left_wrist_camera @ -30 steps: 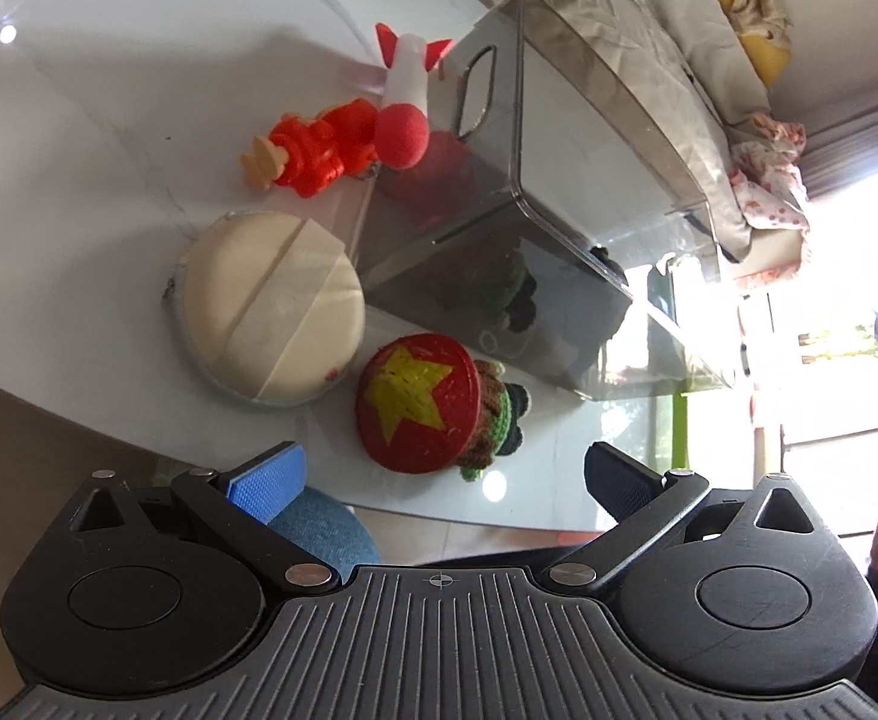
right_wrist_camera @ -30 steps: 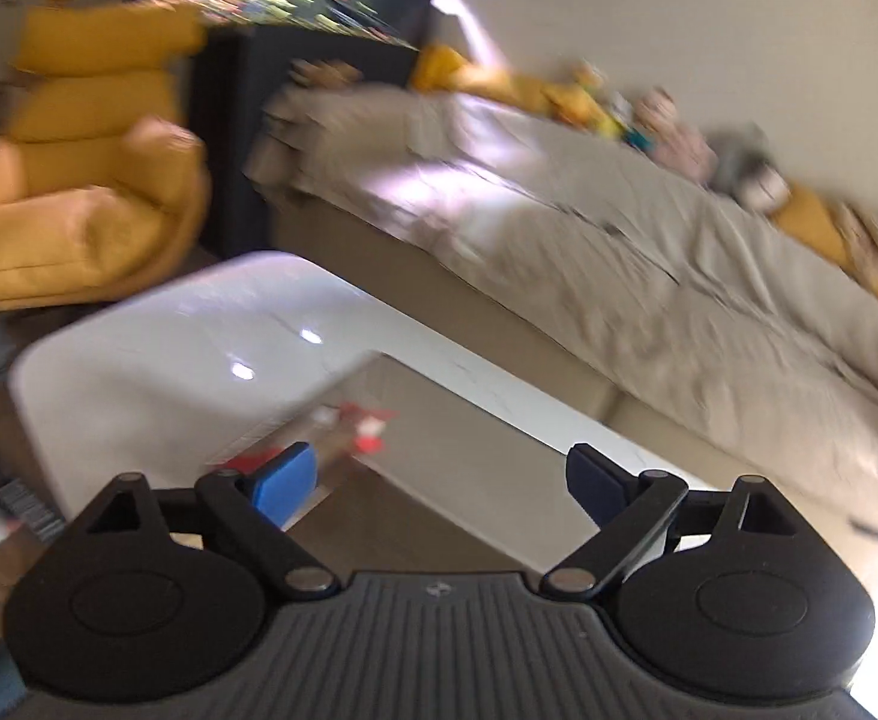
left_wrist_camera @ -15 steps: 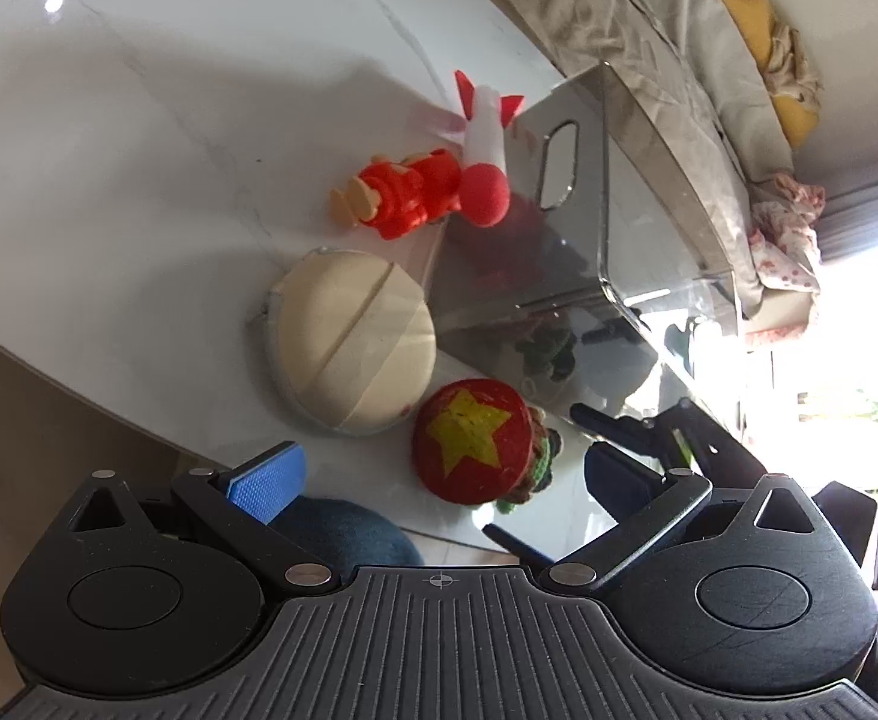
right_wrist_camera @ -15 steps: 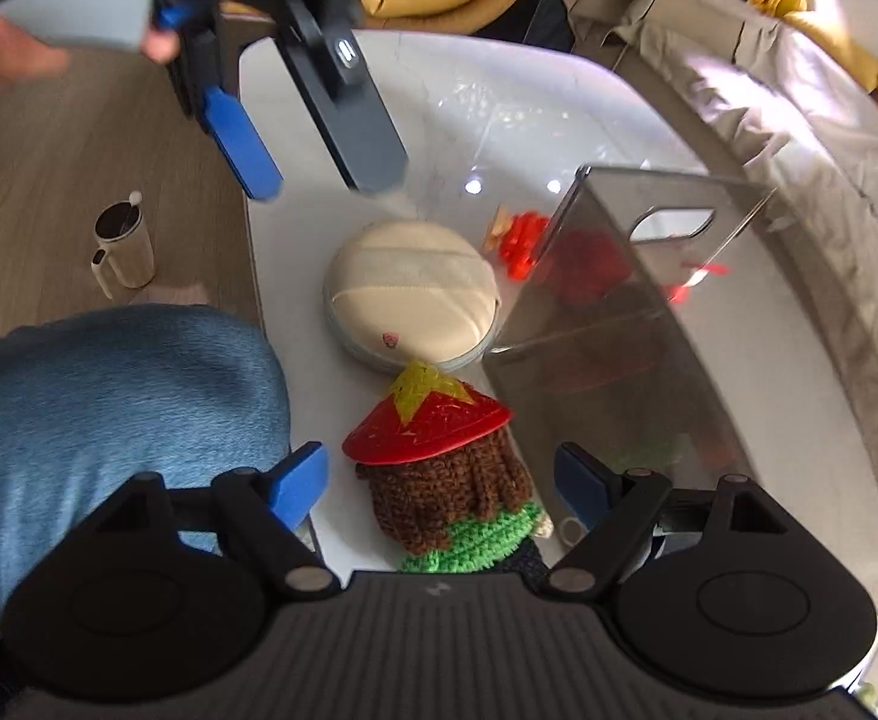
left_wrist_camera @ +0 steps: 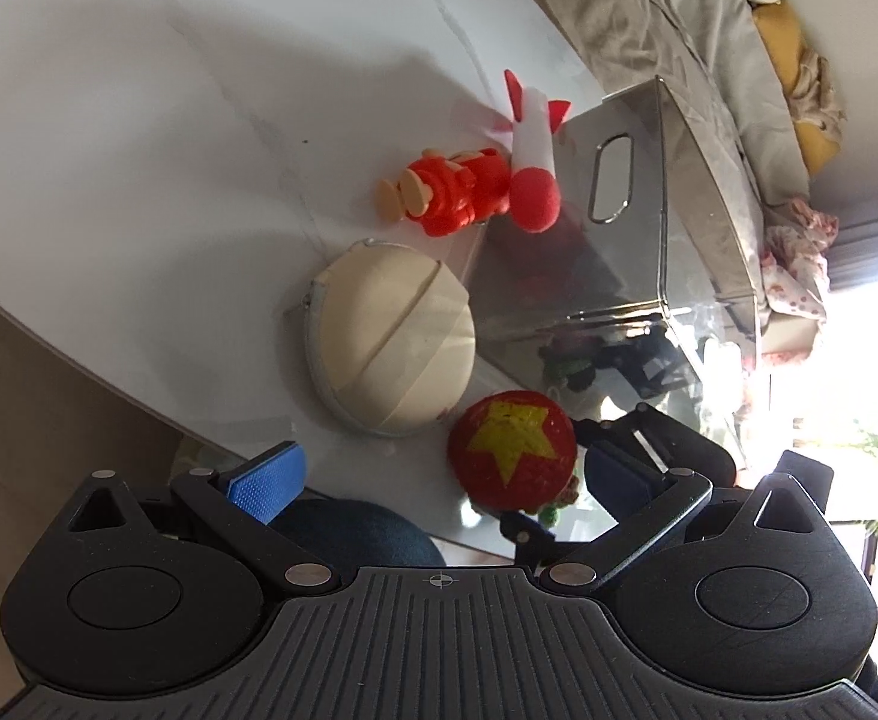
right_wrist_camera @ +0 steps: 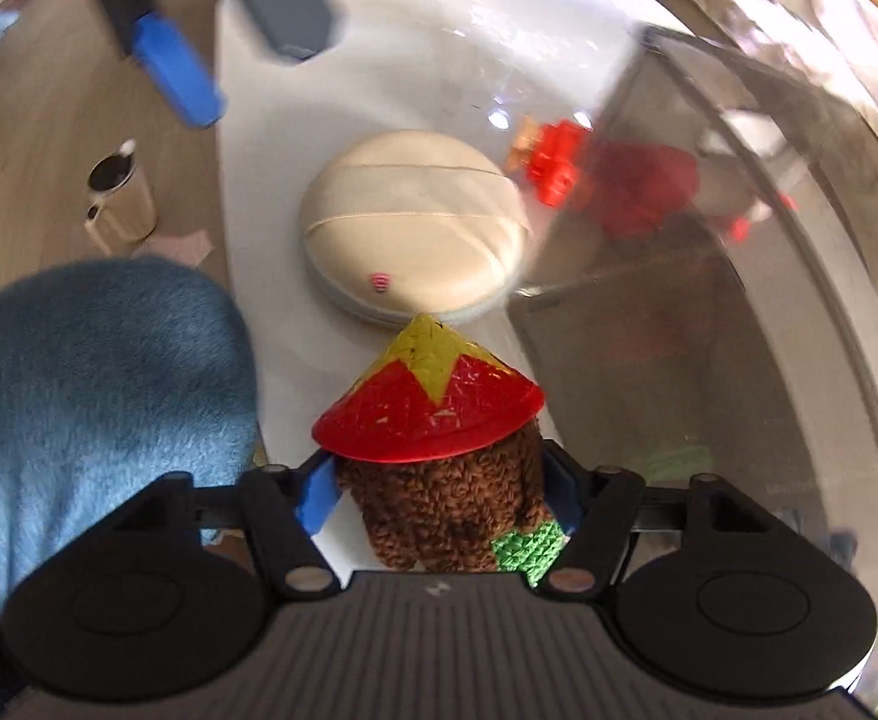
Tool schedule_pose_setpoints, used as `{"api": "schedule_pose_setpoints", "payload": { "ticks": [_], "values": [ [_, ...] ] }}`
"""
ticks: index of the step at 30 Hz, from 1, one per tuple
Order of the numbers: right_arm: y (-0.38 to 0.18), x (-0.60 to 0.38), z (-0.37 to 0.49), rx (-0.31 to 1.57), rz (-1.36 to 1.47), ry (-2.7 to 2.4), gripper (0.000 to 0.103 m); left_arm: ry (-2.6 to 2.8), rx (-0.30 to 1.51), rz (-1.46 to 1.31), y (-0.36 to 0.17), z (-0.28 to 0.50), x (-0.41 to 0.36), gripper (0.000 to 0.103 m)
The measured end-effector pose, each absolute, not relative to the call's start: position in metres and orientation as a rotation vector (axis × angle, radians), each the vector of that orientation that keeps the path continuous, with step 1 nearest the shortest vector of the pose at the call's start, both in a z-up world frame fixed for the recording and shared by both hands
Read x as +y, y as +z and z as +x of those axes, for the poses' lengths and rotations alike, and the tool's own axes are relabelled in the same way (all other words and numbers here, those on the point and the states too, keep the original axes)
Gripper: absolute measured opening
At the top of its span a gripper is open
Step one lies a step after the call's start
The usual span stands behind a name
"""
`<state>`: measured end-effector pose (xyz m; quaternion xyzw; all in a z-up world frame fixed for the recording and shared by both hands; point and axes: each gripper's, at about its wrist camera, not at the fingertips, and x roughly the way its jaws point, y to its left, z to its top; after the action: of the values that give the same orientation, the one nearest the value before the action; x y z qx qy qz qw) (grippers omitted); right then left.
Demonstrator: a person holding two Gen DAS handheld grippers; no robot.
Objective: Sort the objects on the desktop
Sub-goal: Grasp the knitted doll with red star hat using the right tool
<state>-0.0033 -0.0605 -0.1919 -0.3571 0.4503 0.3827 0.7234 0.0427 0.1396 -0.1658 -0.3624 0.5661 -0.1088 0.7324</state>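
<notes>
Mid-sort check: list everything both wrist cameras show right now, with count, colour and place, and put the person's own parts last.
crocheted doll: one, brown body, green patch, red cone hat with yellow star; near table edge, between the right gripper's closing fingers.
round pouch: one, cream; just beyond the doll, beside the bin.
toy figure: one, orange-red; past the pouch, by the bin's wall.
toy rocket: one, white with red nose and fins; leaning at the bin's handle end.
clear bin: one, transparent, cut-out handle; along the table's far side.
table: one, white marble.
mug: one, beige; on the wooden floor.
sofa: one, beige cover; behind the table.
left gripper: black, blue pads, empty.
right gripper: black, blue pads.
knee: blue fabric.
</notes>
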Motion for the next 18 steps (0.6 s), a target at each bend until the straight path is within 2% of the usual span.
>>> {"api": "schedule_pose_setpoints", "payload": {
  "ticks": [4,8,12,15,18],
  "values": [
    [-0.158,-0.081,-0.013,1.036,-0.731,0.793,0.065,-0.245,1.237,-0.790,-0.162,0.039,0.139,0.103],
    [-0.064,-0.119,-0.016,1.006,-0.469,0.788,0.065,-0.249,1.235,-0.783,-0.162,0.040,0.134,0.103],
    [0.020,-0.162,0.034,0.881,-0.187,0.601,0.065,-0.312,1.238,-0.757,-0.160,0.044,0.113,0.103],
    [0.017,-0.180,0.099,0.951,-0.054,0.461,0.065,-0.361,1.247,-0.719,-0.158,0.042,0.099,0.103],
    [-0.044,-0.179,0.161,1.171,0.046,0.360,0.065,-0.370,1.257,-0.704,-0.159,0.037,0.098,0.103]
  ]
}}
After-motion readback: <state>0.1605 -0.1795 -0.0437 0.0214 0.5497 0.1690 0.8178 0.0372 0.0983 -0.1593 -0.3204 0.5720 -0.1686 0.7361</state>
